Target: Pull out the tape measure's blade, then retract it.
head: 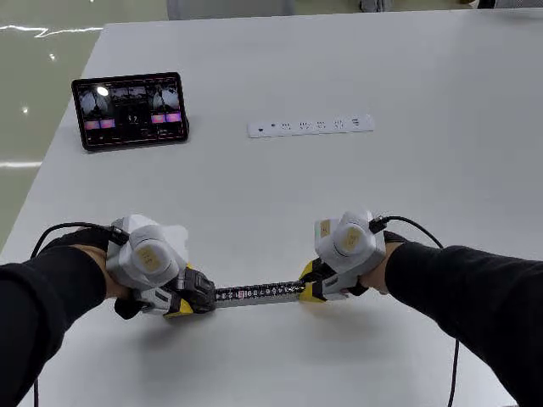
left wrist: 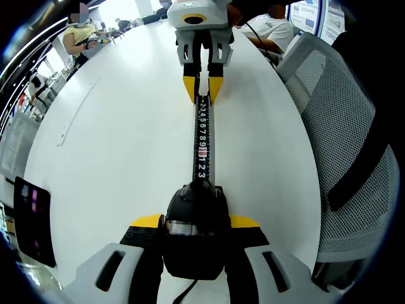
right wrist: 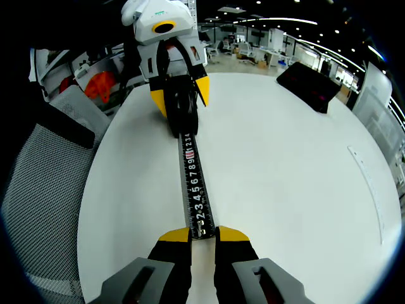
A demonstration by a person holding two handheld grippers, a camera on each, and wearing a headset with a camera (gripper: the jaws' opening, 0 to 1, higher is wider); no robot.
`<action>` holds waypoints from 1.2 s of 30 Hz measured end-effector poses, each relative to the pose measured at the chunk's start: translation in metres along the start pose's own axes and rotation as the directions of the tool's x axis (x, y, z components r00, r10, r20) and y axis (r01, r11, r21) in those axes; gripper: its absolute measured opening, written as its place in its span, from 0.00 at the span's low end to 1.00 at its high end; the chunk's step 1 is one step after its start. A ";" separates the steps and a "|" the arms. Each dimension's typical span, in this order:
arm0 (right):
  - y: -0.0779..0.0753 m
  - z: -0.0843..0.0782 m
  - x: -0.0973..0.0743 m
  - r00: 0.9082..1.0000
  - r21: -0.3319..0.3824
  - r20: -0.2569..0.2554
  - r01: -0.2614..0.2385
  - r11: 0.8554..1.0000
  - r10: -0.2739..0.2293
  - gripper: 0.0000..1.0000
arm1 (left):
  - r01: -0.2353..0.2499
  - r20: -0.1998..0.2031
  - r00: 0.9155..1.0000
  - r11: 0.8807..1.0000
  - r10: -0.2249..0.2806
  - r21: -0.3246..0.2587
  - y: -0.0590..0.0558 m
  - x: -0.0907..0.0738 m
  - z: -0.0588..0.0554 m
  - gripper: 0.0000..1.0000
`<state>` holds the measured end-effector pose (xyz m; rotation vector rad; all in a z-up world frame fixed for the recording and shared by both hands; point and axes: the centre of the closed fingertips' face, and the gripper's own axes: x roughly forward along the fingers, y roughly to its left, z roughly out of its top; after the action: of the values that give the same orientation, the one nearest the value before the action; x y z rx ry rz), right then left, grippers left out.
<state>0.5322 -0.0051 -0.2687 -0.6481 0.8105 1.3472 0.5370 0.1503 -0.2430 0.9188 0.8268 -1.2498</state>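
Inside left claw (left wrist: 195,223): one tape measure (left wrist: 193,244), clamped; one blade (left wrist: 201,136) runs ahead to right claw (right wrist: 204,235), pinching tip; beyond, one tablet (head: 130,110).

The blade (right wrist: 193,183) bears digits 2 to 9, then 1 to 4.

At the bottom the right gripper (right wrist: 204,235) pinches the end of the blade (right wrist: 192,183) between yellow-tipped jaws, the blade running flat over the white table (right wrist: 285,190) to the black case (right wrist: 182,119) clamped by the left gripper (right wrist: 180,94), with a mesh chair (right wrist: 44,190) left and a tablet (right wrist: 310,85) and power strip (right wrist: 367,183) right.
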 end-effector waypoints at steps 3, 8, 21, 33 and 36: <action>0.000 -0.001 -0.001 1.000 0.000 -0.002 0.001 1.000 -0.001 0.09 | 0.000 0.000 1.000 1.000 0.000 0.000 0.000 0.000 0.000 0.32; -0.001 -0.004 -0.002 1.000 0.004 -0.002 0.003 1.000 -0.002 0.09 | 0.000 0.000 1.000 1.000 0.000 0.001 0.000 0.000 0.000 0.32; -0.002 -0.011 -0.006 1.000 0.015 -0.003 0.008 1.000 -0.008 0.09 | -0.001 -0.001 1.000 1.000 0.001 0.002 0.000 0.000 0.000 0.32; -0.003 -0.016 -0.009 1.000 0.016 -0.009 0.009 1.000 -0.009 0.09 | -0.001 0.000 1.000 1.000 0.001 0.000 0.000 0.000 0.000 0.32; -0.003 -0.017 -0.009 1.000 0.020 -0.010 0.010 1.000 -0.010 0.09 | -0.001 0.000 1.000 1.000 0.001 0.000 0.000 0.000 0.000 0.32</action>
<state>0.5328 -0.0249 -0.2713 -0.6428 0.8262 1.3267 0.5367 0.1503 -0.2435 0.9191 0.8265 -1.2484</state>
